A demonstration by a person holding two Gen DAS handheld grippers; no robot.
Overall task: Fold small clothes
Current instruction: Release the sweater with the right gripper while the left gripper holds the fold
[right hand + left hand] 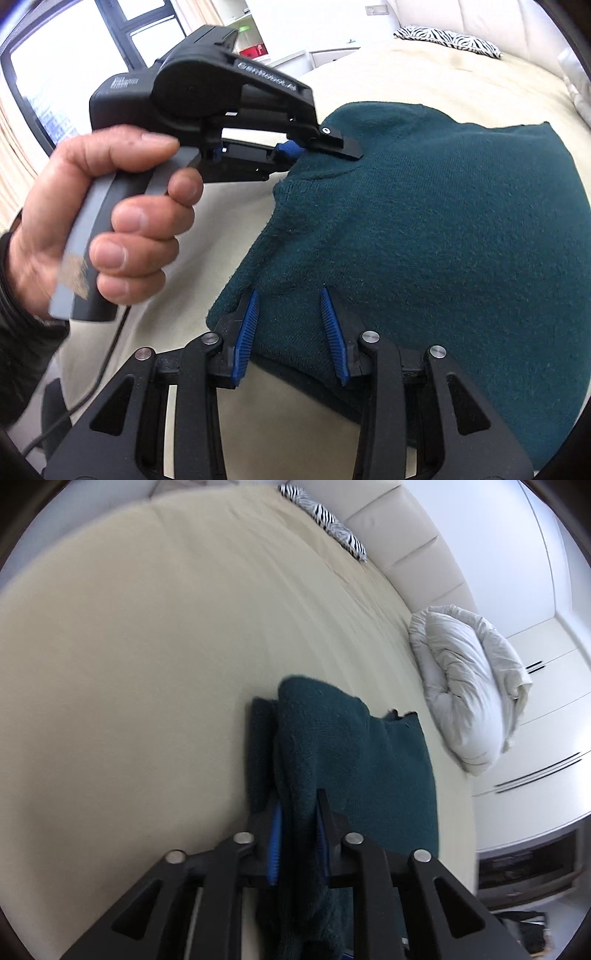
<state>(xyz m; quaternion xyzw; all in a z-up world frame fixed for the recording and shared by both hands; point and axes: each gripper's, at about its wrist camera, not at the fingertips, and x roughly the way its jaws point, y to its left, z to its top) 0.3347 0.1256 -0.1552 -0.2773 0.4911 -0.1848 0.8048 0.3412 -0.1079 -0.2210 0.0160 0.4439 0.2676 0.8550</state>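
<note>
A dark teal knitted garment (424, 229) lies on a cream bed sheet (424, 70). My right gripper (291, 295) has its blue-padded jaws closed on the garment's near edge, with cloth bunched between them. My left gripper (317, 151) shows in the right wrist view, held in a hand, its jaws shut on the garment's far corner and lifting it a little. In the left wrist view the left gripper (299, 805) holds a thick fold of the teal garment (354, 753) between its blue pads, the cloth draped over and ahead of the fingers.
A rolled white duvet (469, 683) lies at the right side of the bed sheet (147, 646). A zebra-print pillow (325, 513) rests against the cream padded headboard (410, 535). White wardrobe doors (546, 709) stand beyond. A window (55, 62) and shelves are at the left.
</note>
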